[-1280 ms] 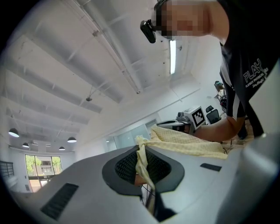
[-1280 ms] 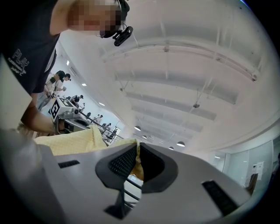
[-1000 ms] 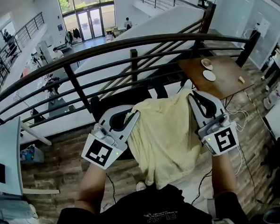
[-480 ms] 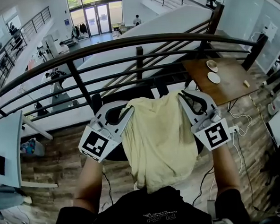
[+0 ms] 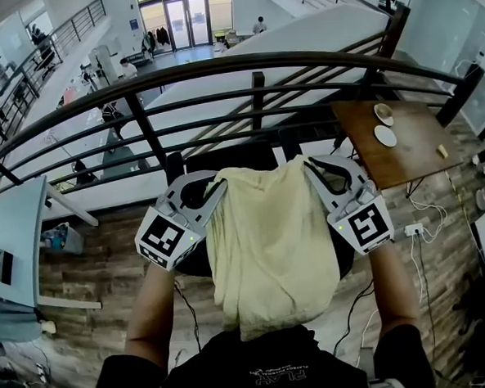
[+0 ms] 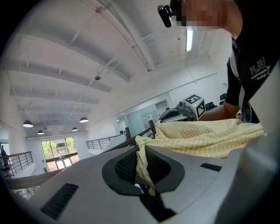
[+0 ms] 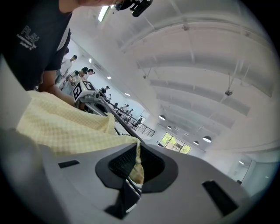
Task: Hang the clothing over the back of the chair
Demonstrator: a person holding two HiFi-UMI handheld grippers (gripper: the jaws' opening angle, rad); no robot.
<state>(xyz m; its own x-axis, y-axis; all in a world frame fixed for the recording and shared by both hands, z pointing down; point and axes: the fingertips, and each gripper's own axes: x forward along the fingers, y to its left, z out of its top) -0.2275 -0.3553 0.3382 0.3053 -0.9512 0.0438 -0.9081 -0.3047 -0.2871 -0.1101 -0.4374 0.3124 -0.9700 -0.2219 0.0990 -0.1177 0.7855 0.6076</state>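
Fingers [image 6: 78, 175] of left gripper [image 5: 212, 185] and right gripper [image 5: 311, 165] pinch shut on corners of limp, pale-yellow, fine-checked woven clothing [image 5: 266, 237].

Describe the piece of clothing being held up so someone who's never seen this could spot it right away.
Below the dark curved metal railing stands a black chair. Over it, the left gripper and right gripper pinch the top corners of a pale yellow checked cloth garment, the only soft, light-coloured thing among dark bars and grey plastic.
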